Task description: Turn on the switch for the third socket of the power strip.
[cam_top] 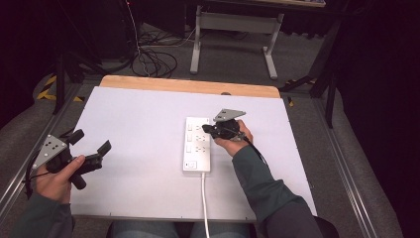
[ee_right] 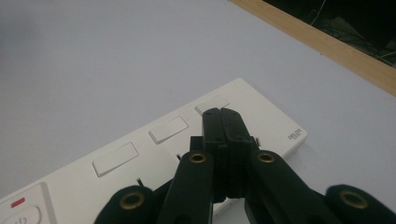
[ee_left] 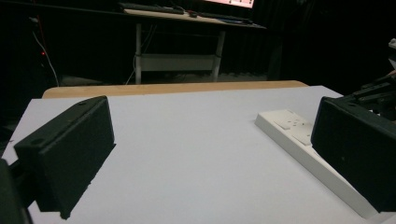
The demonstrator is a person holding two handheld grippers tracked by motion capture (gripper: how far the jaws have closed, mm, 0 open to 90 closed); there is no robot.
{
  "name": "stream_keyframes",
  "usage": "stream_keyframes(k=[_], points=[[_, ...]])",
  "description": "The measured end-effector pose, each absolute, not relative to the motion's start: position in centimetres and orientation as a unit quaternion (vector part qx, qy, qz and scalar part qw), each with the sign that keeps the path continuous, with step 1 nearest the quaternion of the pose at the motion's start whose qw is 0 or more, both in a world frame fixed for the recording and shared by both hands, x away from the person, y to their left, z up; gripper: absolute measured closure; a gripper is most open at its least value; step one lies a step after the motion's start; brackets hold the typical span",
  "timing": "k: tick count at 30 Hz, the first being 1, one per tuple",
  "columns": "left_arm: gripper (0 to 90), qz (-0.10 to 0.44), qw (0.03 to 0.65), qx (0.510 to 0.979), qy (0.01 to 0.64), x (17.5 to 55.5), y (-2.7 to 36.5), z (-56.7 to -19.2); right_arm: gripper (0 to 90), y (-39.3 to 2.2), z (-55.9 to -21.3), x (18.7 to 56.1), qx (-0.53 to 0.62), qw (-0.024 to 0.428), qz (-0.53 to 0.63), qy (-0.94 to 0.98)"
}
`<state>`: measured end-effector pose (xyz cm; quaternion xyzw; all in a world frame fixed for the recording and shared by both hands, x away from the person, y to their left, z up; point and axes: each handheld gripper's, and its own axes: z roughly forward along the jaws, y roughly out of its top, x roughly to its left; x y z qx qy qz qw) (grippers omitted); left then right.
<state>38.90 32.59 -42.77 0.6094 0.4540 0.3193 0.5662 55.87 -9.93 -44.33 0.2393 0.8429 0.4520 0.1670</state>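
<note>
The power strip (cam_top: pixel 197 144) lies flat on the white mat (cam_top: pixel 138 148), lengthwise away from the person, its white cord (cam_top: pixel 204 198) running off the near end toward the table edge. Taking the strip as the landmark: the right gripper (cam_top: pixel 208 128) hovers over its far half from the right side, jaws pressed together with nothing between them, the closed tip sitting at the farthest of the rocker switches (ee_right: pixel 212 103) in the right gripper view; whether it touches the switch I cannot tell. The left gripper (cam_top: pixel 91 146) rests well to the left of the strip, near the mat's left edge, jaws spread wide and empty, with the strip showing past its right jaw in the left gripper view. The strip looks like hard moulded plastic: stiff, fairly light, smooth and a little slippery on the mat, so a sideways push on a switch would likely skate the whole body rather than tip the rocker. The switches are small and shallow, best pressed straight down with a closed tip on one end of the rocker. To lift or steady the strip, the long side walls near the middle seem the best hold, since the jaws can span the width there; the cord is limp and would drag behind.
</note>
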Motion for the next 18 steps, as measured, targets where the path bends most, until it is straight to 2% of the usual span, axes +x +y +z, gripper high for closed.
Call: stream_keyframes(k=[18], points=[[0.0, 0.322, 0.561, 0.613, 0.453, 38.8, 32.5, -42.8, 90.0, -8.3, -44.7, 56.9, 0.232, 0.156, 0.448, 0.849]])
